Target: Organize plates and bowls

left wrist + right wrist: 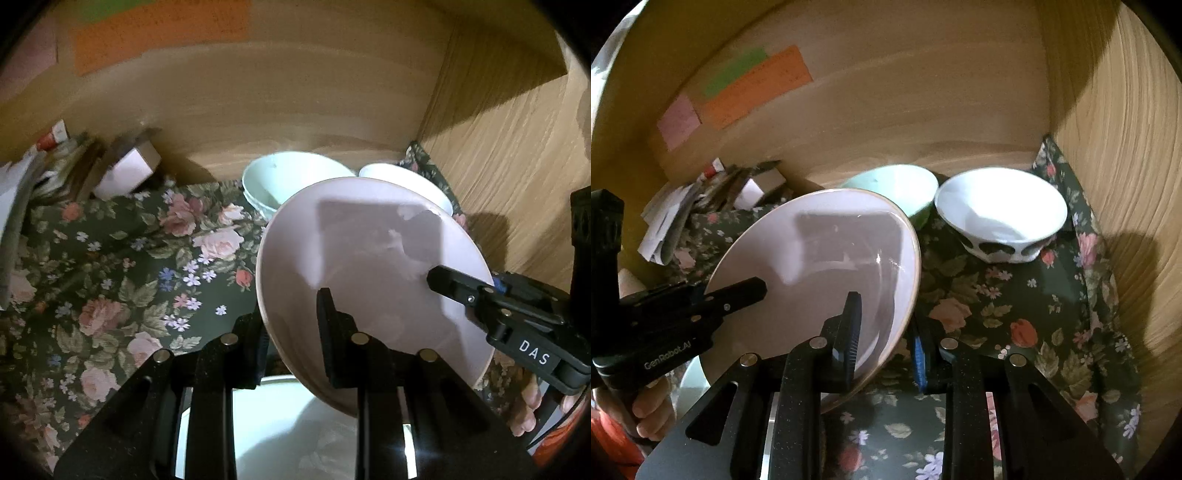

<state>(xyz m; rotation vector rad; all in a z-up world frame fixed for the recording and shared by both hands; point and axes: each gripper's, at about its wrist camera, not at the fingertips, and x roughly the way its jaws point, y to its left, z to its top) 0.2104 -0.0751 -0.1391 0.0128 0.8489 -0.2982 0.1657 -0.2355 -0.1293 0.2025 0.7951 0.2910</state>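
Note:
A pale pink plate (369, 266) is held tilted above the floral cloth, and both grippers clamp its rim. My left gripper (291, 332) is shut on its left edge, one finger above and one below. My right gripper (886, 332) is shut on its right edge (827, 266); it also shows at the right in the left wrist view (461, 291). Behind the plate stand a mint green bowl (901, 184) and a white bowl with dark spots (1001, 214), both against the back wall. A white dish (295, 424) lies below the plate.
The floral cloth (1015, 325) covers a shelf inside a wooden cabinet, with a wooden side wall (1126, 184) at the right. Papers and a small box (753, 188) are piled at the back left. Coloured notes (753, 85) stick to the back wall.

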